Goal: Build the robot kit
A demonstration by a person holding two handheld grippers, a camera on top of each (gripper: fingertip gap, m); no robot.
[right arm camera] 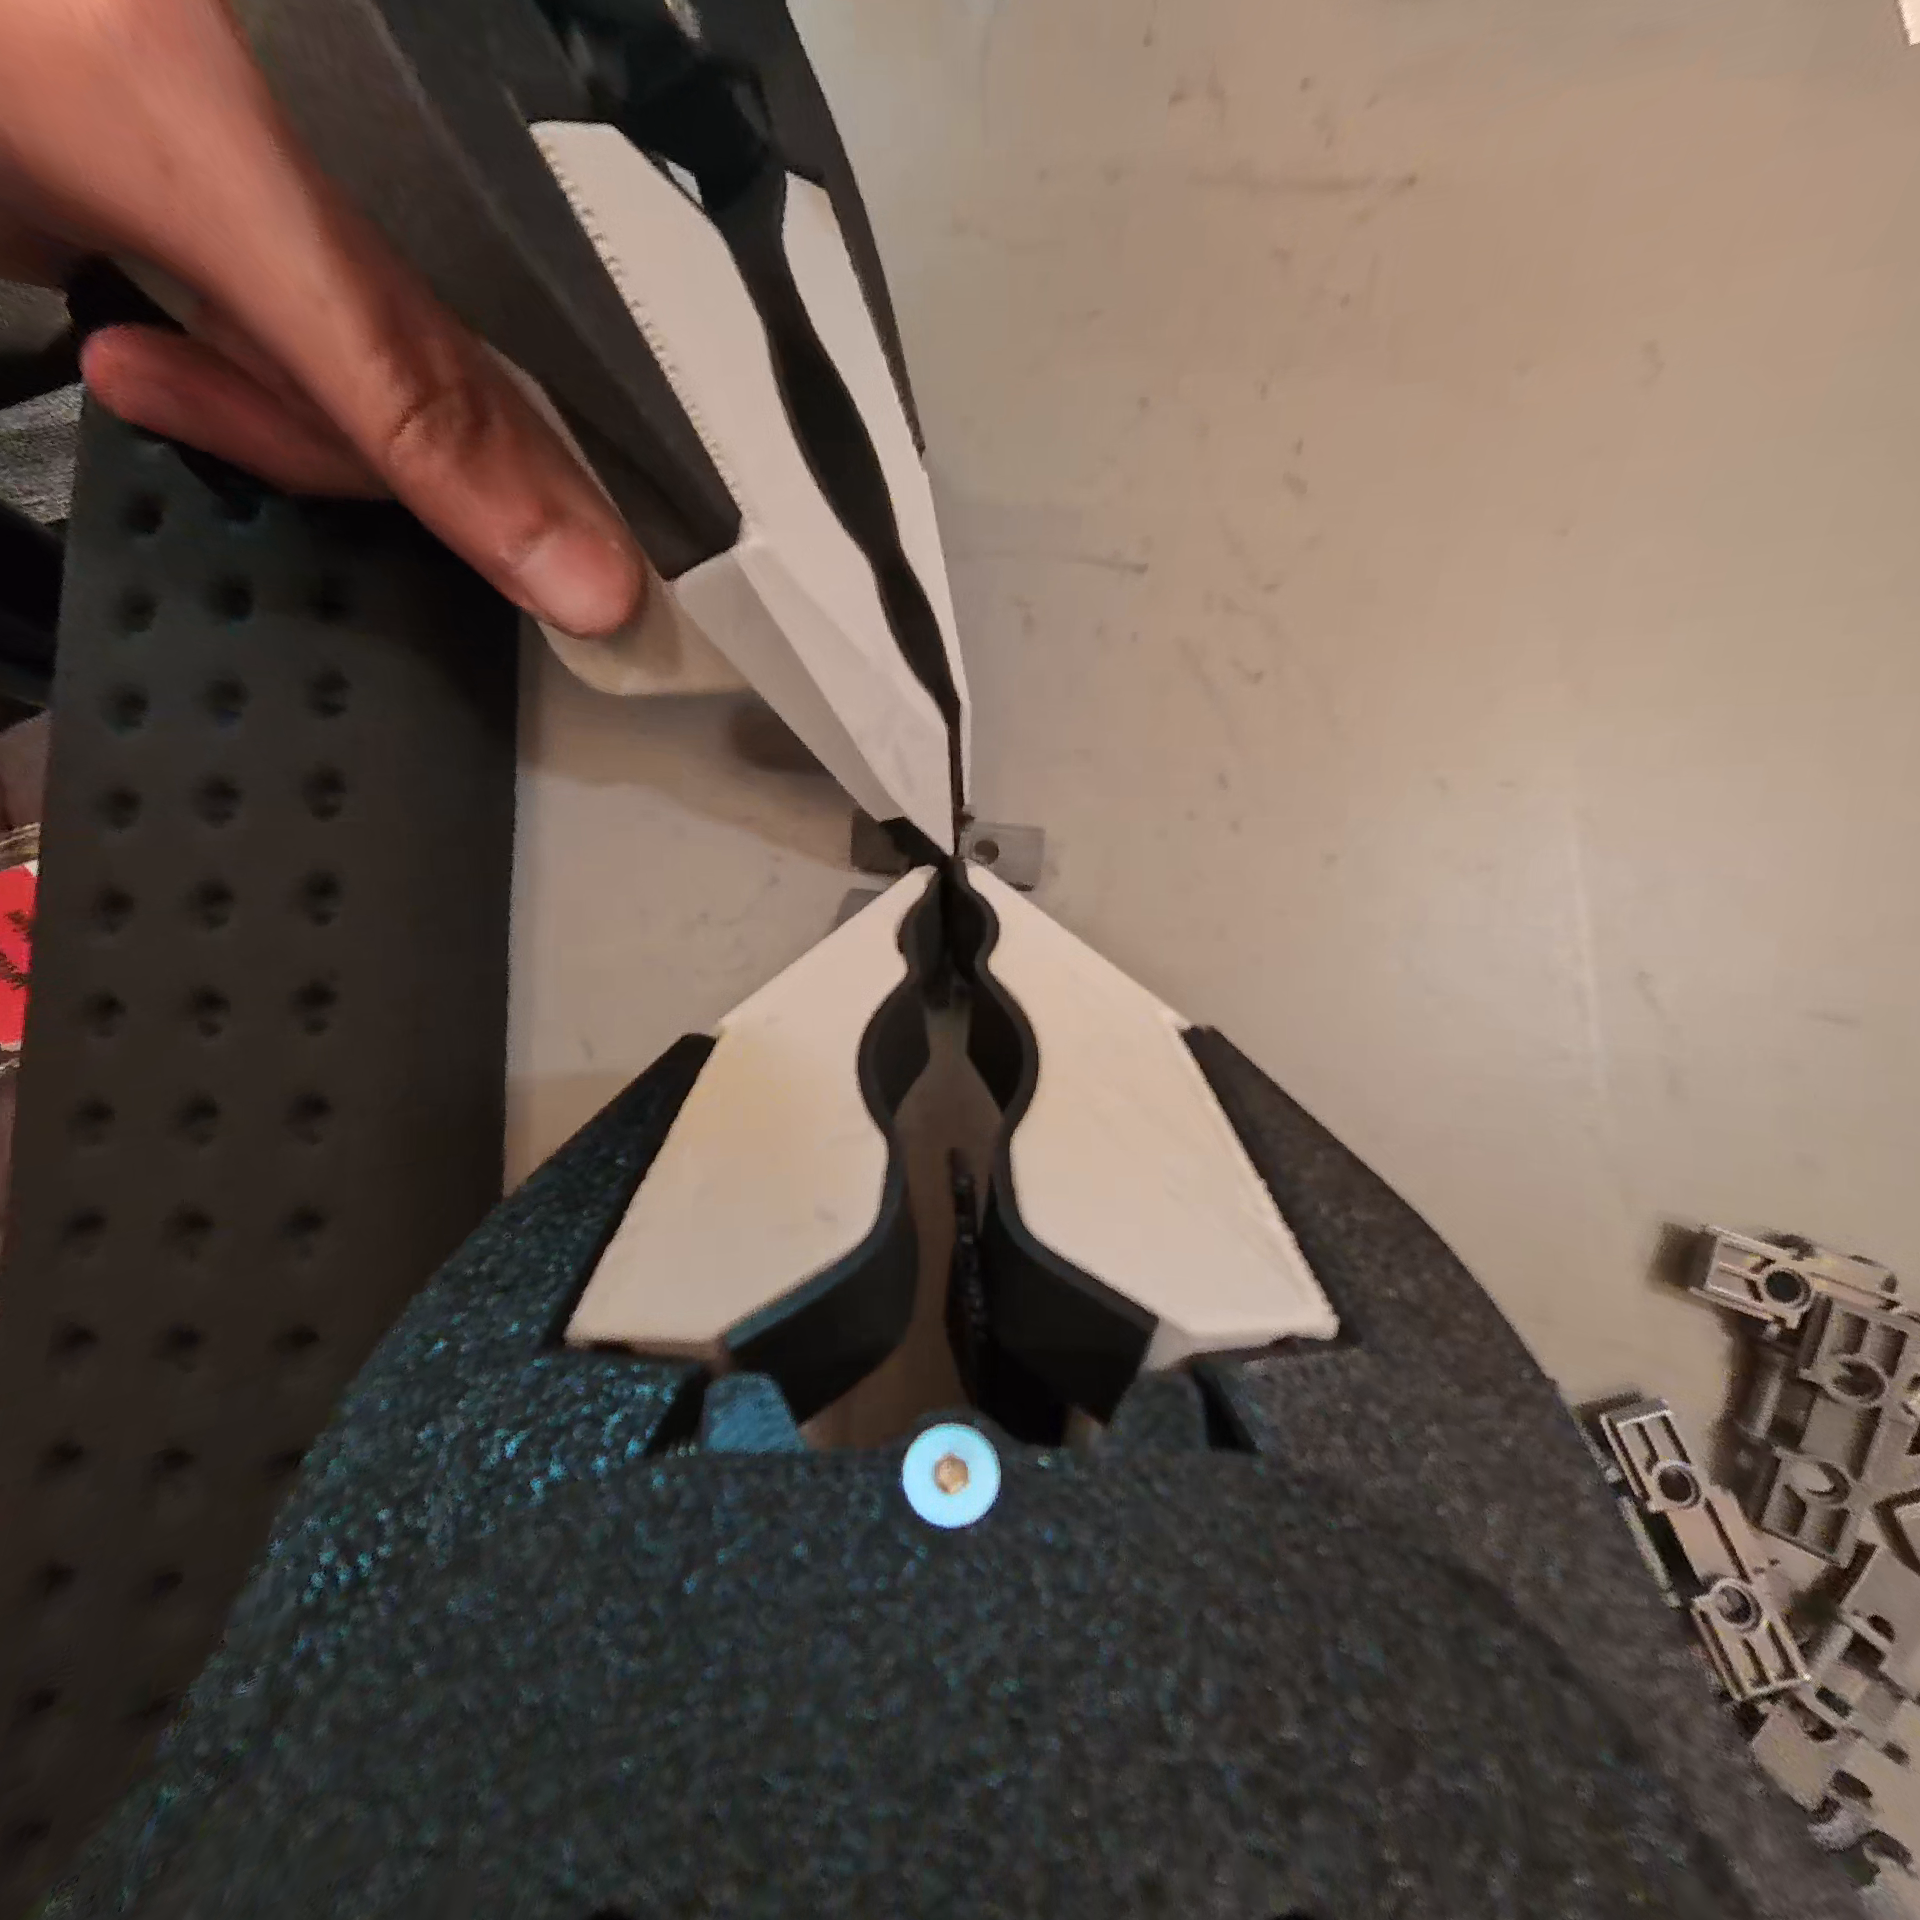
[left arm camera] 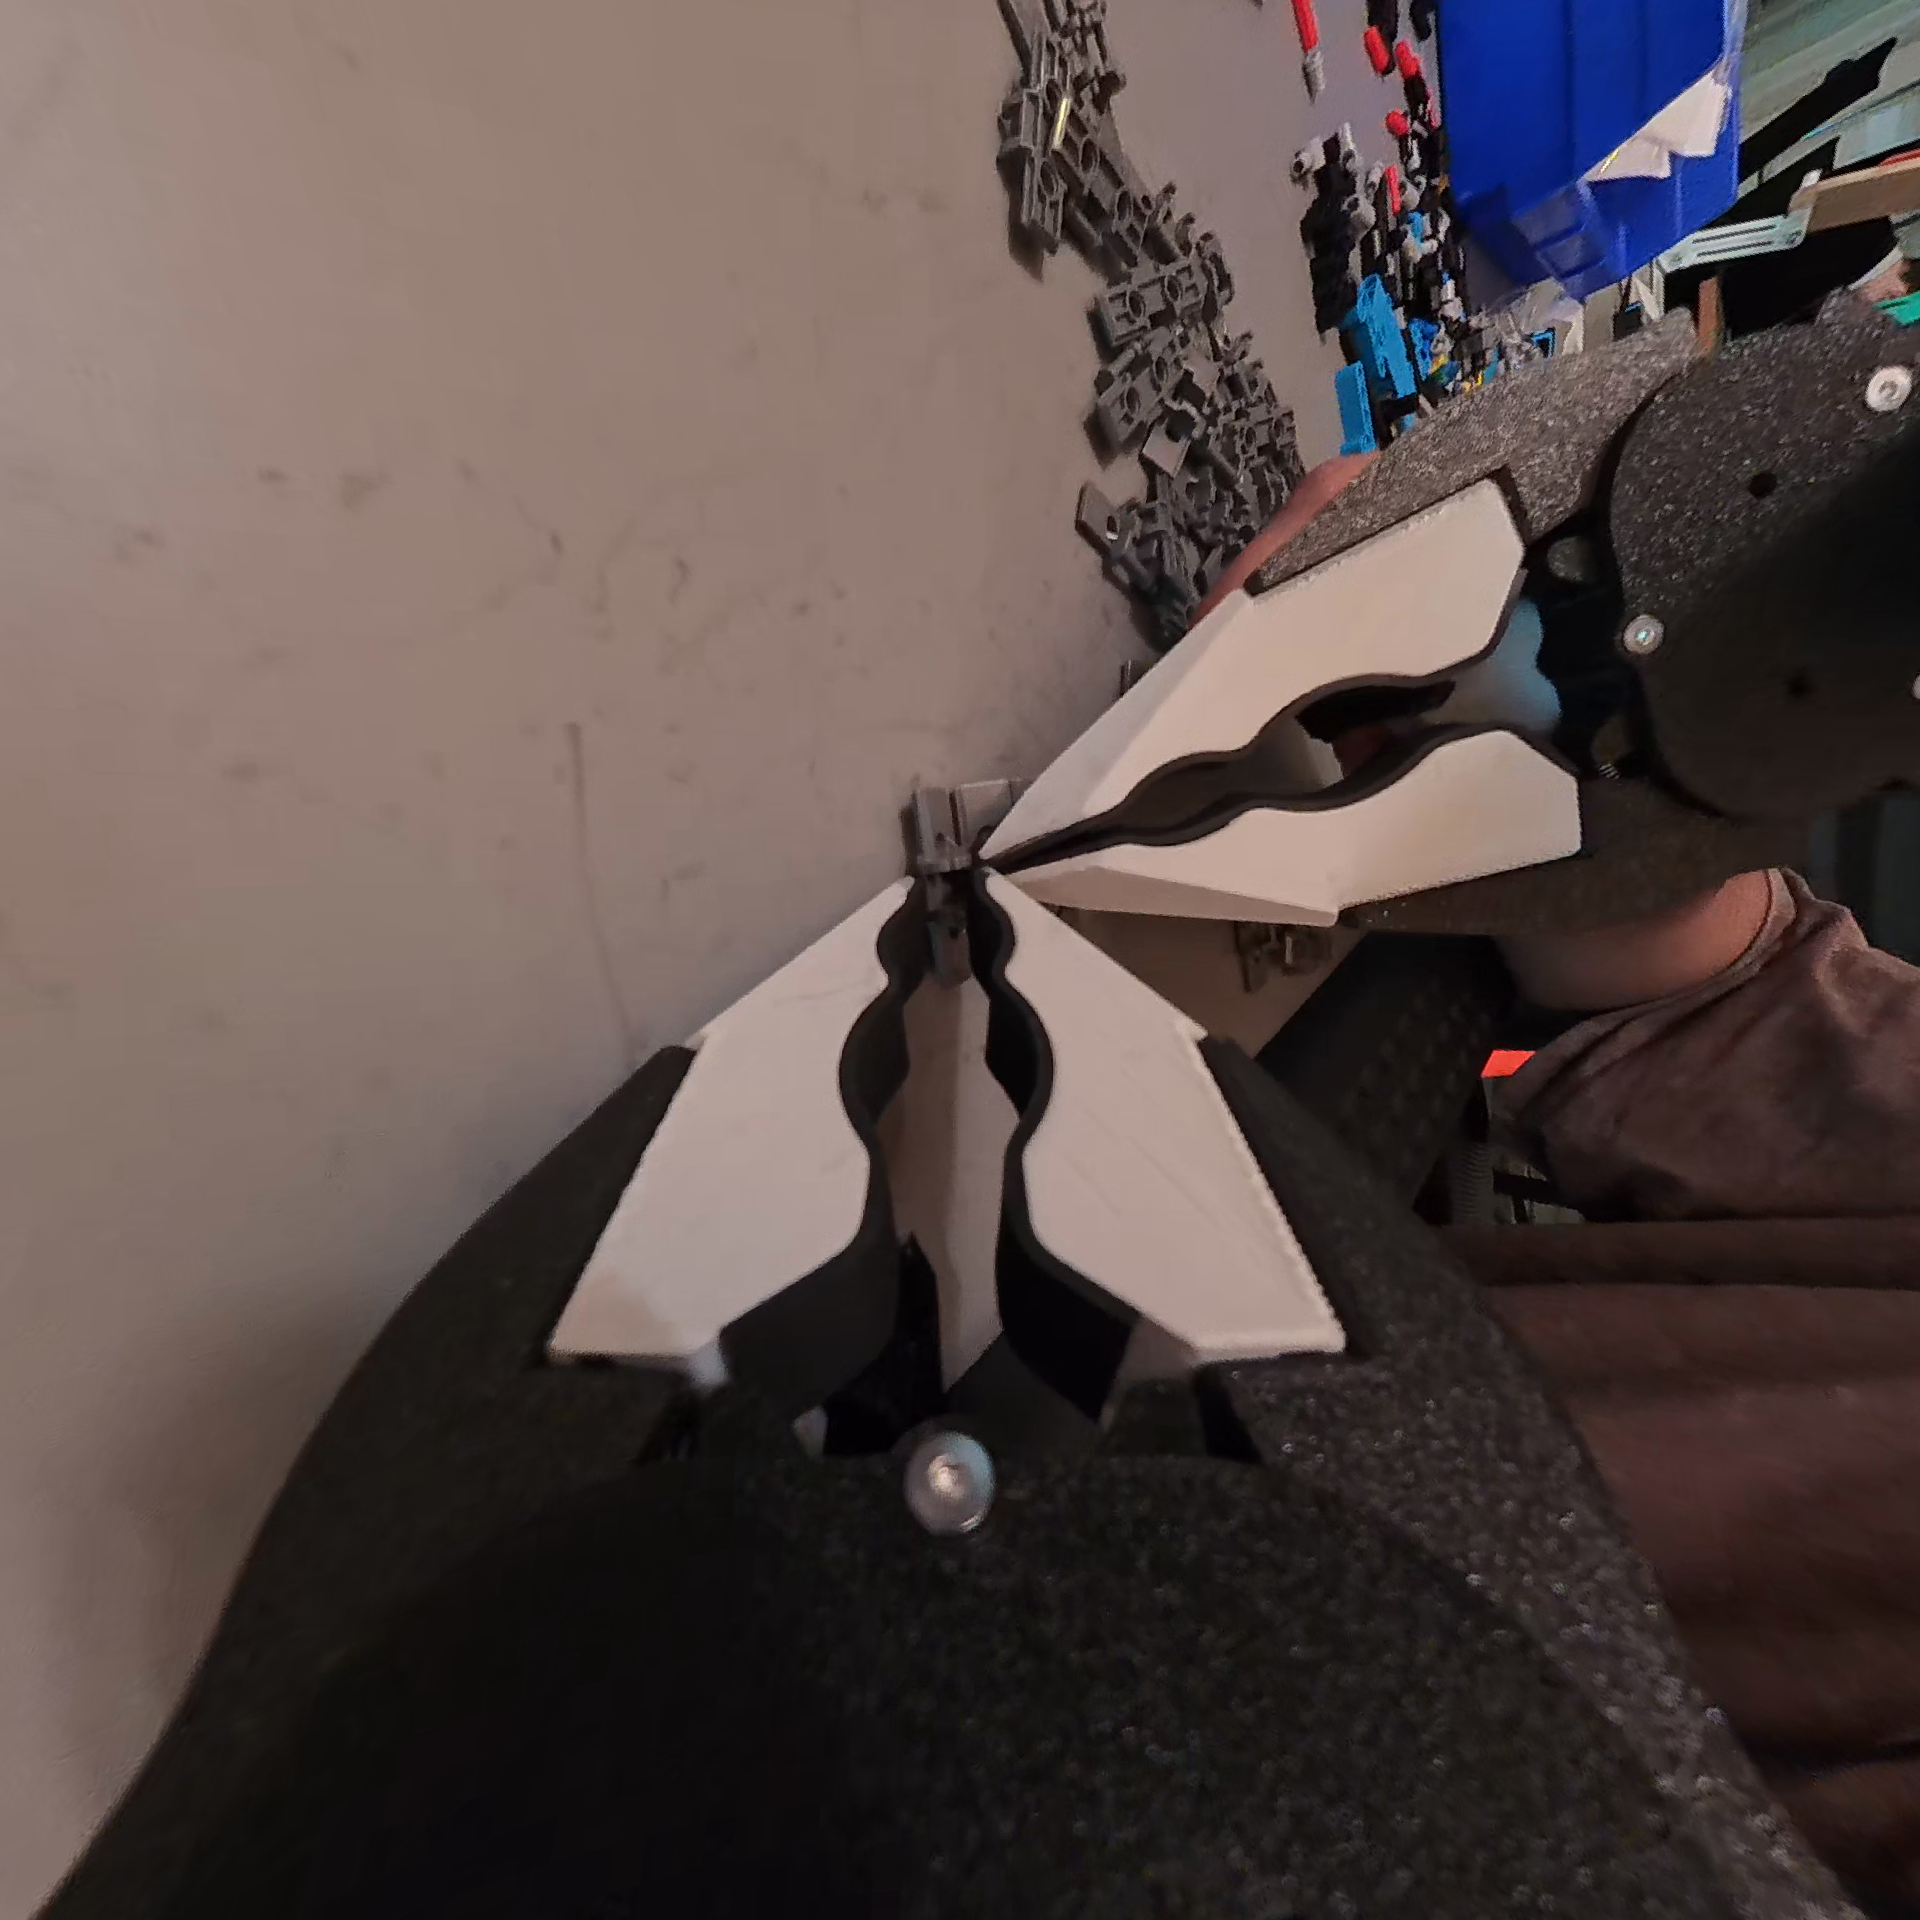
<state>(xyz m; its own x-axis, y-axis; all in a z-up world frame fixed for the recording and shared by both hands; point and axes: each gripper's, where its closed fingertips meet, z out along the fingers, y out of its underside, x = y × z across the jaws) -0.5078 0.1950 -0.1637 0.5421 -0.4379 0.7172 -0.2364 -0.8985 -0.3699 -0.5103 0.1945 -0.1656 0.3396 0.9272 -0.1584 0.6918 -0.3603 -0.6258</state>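
Two grippers meet tip to tip over a pale, scuffed table (left arm camera: 416, 520). The left gripper (left arm camera: 945, 894) has its white fingers drawn almost together and is clamped on a small grey piece (left arm camera: 940, 826), which sticks out beyond the tips toward 12 o'clock and rests on or just above the tabletop; which of the two cannot be told.

In the left wrist view the right gripper (left arm camera: 987, 857) comes in from 2 o'clock, its tips pressed to a point that touches the grey piece on its 3 o'clock side. Its jaws are closed to a thin dark slit. Whether anything is pinched in that slit cannot be made out in either view.

In the right wrist view the left gripper enters from 11 o'clock, with a bare hand (right arm camera: 312, 343) wrapped round its body, and grey ends show on either side of its tip.

Around them:
- a loose pile of grey parts (left arm camera: 1164, 343) at 1 o'clock in the left wrist view, well apart from the tips
- beyond it, a scatter of black, blue and red small parts (left arm camera: 1382, 260), then a blue bin (left arm camera: 1579, 135)
- a black perforated panel (right arm camera: 239, 831) at 9 o'clock in the right wrist view
- a brown sleeve (left arm camera: 1714, 1091) at 3 o'clock in the left wrist view
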